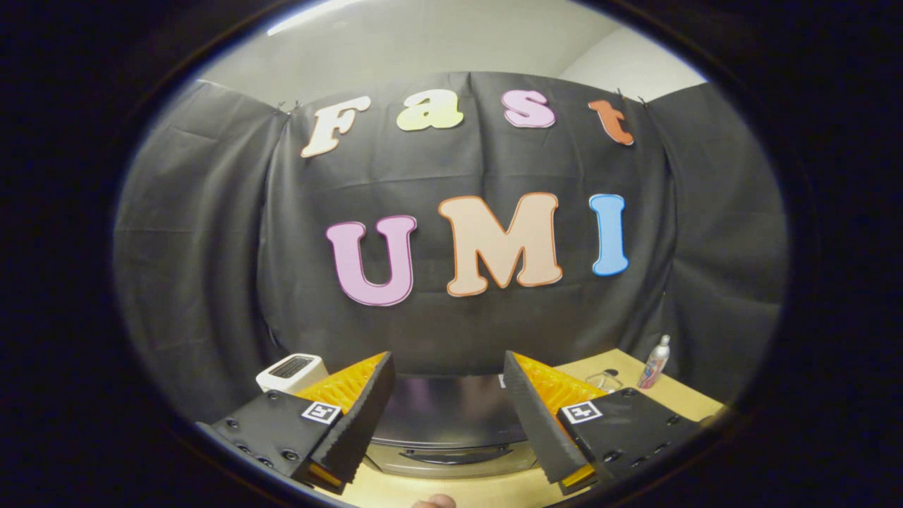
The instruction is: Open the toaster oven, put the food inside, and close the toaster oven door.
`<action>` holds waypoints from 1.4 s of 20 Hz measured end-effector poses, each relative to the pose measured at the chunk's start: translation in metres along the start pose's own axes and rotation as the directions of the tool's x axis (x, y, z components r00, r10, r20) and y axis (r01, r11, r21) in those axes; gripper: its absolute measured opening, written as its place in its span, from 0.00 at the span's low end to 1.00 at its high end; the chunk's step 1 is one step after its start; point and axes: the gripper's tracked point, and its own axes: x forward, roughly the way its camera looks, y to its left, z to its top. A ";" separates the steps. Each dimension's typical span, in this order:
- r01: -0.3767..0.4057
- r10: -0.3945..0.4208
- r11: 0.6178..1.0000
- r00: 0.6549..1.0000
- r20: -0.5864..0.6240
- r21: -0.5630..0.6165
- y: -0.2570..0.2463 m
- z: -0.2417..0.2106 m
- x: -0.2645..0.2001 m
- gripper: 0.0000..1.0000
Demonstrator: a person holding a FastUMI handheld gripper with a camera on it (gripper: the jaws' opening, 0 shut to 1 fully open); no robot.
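My gripper (448,374) is open, its two black and orange fingers spread wide with nothing between them. Just ahead of them and lower down stands the toaster oven (451,423); I see its shiny dark top and the upper front edge with a handle (451,455). The door looks shut. A fingertip of a person's hand (434,502) shows near the table's front edge, below the oven. I cannot make out the food.
A white appliance with a slotted top (291,370) stands beyond the left finger. On the wooden table (677,395) beyond the right finger are a clear glass item (603,381) and a small spray bottle (655,362). Black cloth walls close the booth behind.
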 end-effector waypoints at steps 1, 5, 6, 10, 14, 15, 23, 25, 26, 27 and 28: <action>0.005 -0.005 1.000 1.000 -0.022 0.003 -0.002 -0.013 0.003 0.97; 0.029 -0.029 1.000 0.995 -0.098 -0.007 -0.007 -0.058 0.018 0.98; 0.036 -0.037 0.999 0.994 -0.107 -0.012 -0.009 -0.065 0.020 0.98; 0.053 -0.053 0.999 0.985 -0.163 -0.005 -0.014 -0.103 0.032 0.98; 0.061 -0.061 0.998 0.975 -0.213 -0.008 -0.015 -0.134 0.039 0.98; 0.062 -0.063 0.998 0.973 -0.223 -0.010 -0.016 -0.140 0.039 0.98; 0.057 -0.060 0.998 0.967 -0.248 -0.022 -0.018 -0.163 0.038 0.98; 0.042 -0.049 0.999 0.968 -0.247 -0.035 -0.018 -0.166 0.036 0.98; 0.035 -0.044 0.999 0.968 -0.248 -0.040 -0.018 -0.167 0.034 0.98; 0.034 -0.047 0.998 0.969 -0.243 -0.057 -0.018 -0.169 0.029 0.98; 0.038 -0.052 0.997 0.971 -0.235 -0.063 -0.019 -0.167 0.025 0.98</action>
